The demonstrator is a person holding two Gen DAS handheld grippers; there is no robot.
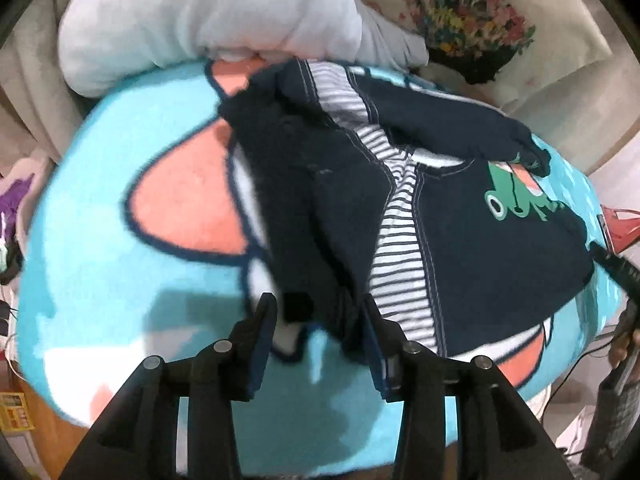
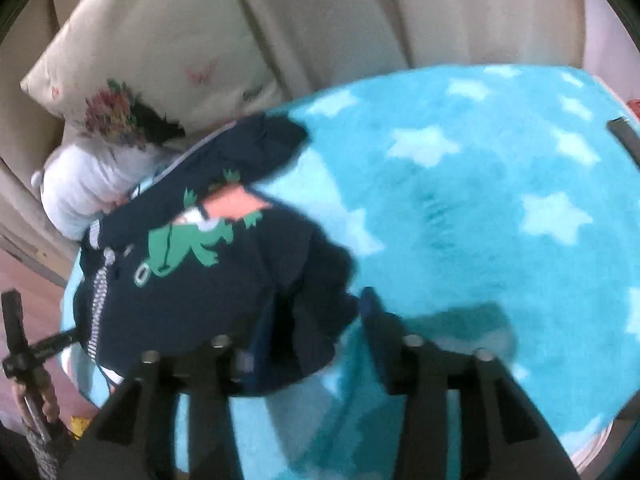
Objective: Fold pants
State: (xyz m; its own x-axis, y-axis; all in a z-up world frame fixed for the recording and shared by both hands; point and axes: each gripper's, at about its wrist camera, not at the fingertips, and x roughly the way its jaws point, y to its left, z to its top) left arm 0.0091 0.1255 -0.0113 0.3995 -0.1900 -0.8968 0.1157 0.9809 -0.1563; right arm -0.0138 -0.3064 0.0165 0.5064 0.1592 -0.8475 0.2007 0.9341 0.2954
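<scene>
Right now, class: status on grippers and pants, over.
Left gripper and right gripper open, straddling cloth. Navy pants rumpled on blanket. Pillows behind, nothing blocking.

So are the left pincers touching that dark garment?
Cannot tell: left wrist view shows the navy frog garment between the left gripper fingers; blur hides any gap.

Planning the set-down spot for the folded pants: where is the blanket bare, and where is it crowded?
Bare: the turquoise star-patterned fleece blanket, right of the navy frog-print pants in the right wrist view. Also the blanket's blue patch left of the pants. Crowded: the far edge, where the white pillow and floral cushion border the pants.
</scene>
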